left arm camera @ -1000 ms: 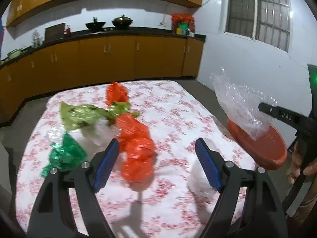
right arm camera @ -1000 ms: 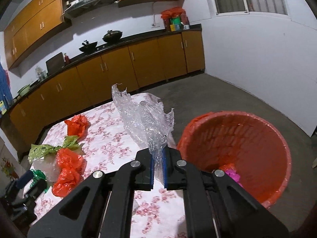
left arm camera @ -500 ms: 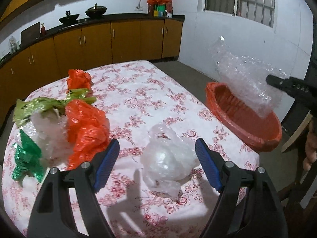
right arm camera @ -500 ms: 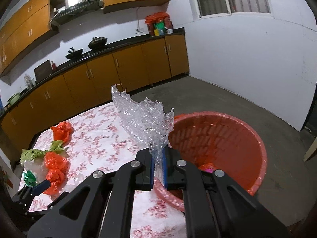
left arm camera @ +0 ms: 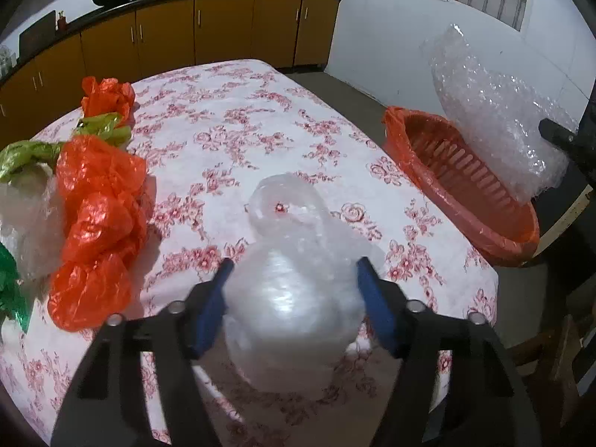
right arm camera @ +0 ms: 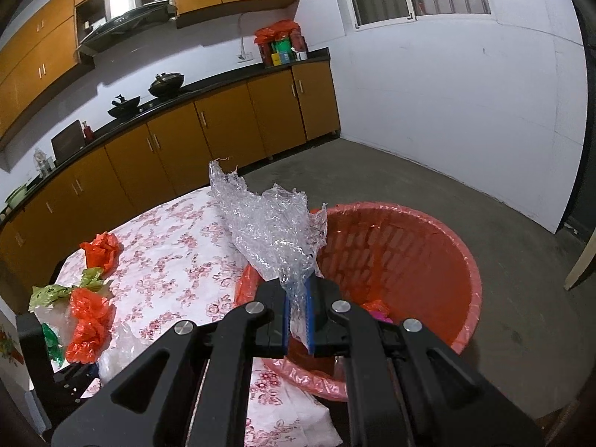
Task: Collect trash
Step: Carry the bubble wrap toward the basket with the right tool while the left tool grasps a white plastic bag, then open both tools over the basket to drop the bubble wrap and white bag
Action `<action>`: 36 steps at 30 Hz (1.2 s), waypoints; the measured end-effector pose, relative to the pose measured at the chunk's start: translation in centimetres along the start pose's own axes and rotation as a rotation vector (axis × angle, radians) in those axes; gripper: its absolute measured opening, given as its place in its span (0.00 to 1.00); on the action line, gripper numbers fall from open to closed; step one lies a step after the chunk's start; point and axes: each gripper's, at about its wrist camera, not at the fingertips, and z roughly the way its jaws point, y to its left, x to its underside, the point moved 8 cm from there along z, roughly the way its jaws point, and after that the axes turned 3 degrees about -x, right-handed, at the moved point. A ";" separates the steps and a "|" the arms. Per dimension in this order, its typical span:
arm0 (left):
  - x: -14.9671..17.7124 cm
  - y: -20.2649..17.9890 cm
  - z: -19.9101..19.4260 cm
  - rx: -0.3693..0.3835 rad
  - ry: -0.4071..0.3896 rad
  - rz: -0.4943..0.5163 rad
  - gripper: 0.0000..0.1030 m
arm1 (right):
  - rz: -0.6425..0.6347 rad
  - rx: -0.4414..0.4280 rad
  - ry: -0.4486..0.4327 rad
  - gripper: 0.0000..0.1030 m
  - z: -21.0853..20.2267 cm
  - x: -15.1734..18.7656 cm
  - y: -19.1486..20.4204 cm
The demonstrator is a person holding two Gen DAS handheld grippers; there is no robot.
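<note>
Floral-cloth table (left arm camera: 238, 119): orange bags (left arm camera: 100, 205), green bags (left arm camera: 22, 152), clear wad (left arm camera: 290, 260).

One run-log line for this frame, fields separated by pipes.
left gripper: open around clear plastic wad on table | right gripper: shut on bubble wrap over red bin | release pending

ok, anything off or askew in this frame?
Only the trash itself: crumpled orange bags, a green wrapper and clear plastic strewn over the tablecloth. The bin stands upright, nothing spilled. The right gripper pinches bubble wrap above it; the left gripper straddles a plastic wad.
</note>
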 end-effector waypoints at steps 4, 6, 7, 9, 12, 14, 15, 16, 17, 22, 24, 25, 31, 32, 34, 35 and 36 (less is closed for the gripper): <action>-0.3 -0.5 0.0 0.017 -0.006 0.009 0.45 | 0.005 0.007 -0.004 0.06 -0.2 0.0 -0.5; -0.8 -0.8 -0.3 0.013 -0.017 0.016 0.42 | 0.007 0.014 -0.010 0.06 -0.5 -0.1 -0.8; -1.1 -0.9 -0.5 0.012 -0.026 0.020 0.41 | 0.007 0.019 -0.014 0.07 -0.6 -0.1 -1.0; -2.1 -1.3 -1.1 0.008 -0.052 0.028 0.41 | 0.013 0.035 -0.025 0.06 -1.0 -0.3 -1.5; -4.0 -2.2 -1.9 0.011 -0.094 0.044 0.41 | 0.028 0.060 -0.042 0.06 -1.7 -0.5 -2.3; -5.6 -3.4 -2.8 0.020 -0.134 0.064 0.41 | 0.039 0.080 -0.052 0.06 -2.0 -0.6 -2.8; -6.3 -4.0 -3.1 0.024 -0.153 0.074 0.41 | 0.045 0.093 -0.058 0.06 -2.2 -0.7 -3.2; -6.9 -4.6 -3.4 0.028 -0.166 0.083 0.41 | 0.048 0.102 -0.063 0.06 -2.4 -0.7 -3.4; -7.6 -5.2 -3.6 0.035 -0.180 0.091 0.41 | 0.051 0.112 -0.069 0.06 -2.5 -0.8 -3.6; -10.1 -8.3 -4.3 0.066 -0.232 0.133 0.41 | 0.057 0.159 -0.099 0.06 -3.0 -1.1 -4.5; -10.8 -9.6 -4.5 0.082 -0.250 0.149 0.41 | 0.062 0.170 -0.109 0.06 -3.1 -1.1 -4.7; -11.1 -10.2 -4.5 0.091 -0.256 0.156 0.41 | 0.064 0.174 -0.113 0.06 -3.1 -1.3 -4.8; -12.3 -12.8 -4.0 0.145 -0.271 0.175 0.41 | 0.092 0.191 -0.132 0.06 -3.3 -1.6 -6.1; -12.4 -13.2 -3.9 0.152 -0.273 0.178 0.41 | 0.098 0.194 -0.134 0.06 -3.4 -1.6 -6.3; -12.7 -13.9 -3.6 0.163 -0.275 0.183 0.41 | 0.110 0.198 -0.138 0.06 -3.3 -1.7 -6.8; -12.9 -14.2 -3.3 0.170 -0.274 0.186 0.41 | 0.115 0.200 -0.139 0.06 -3.2 -1.7 -6.9; -13.0 -14.5 -3.1 0.176 -0.274 0.189 0.41 | 0.119 0.201 -0.139 0.06 -3.2 -1.7 -7.0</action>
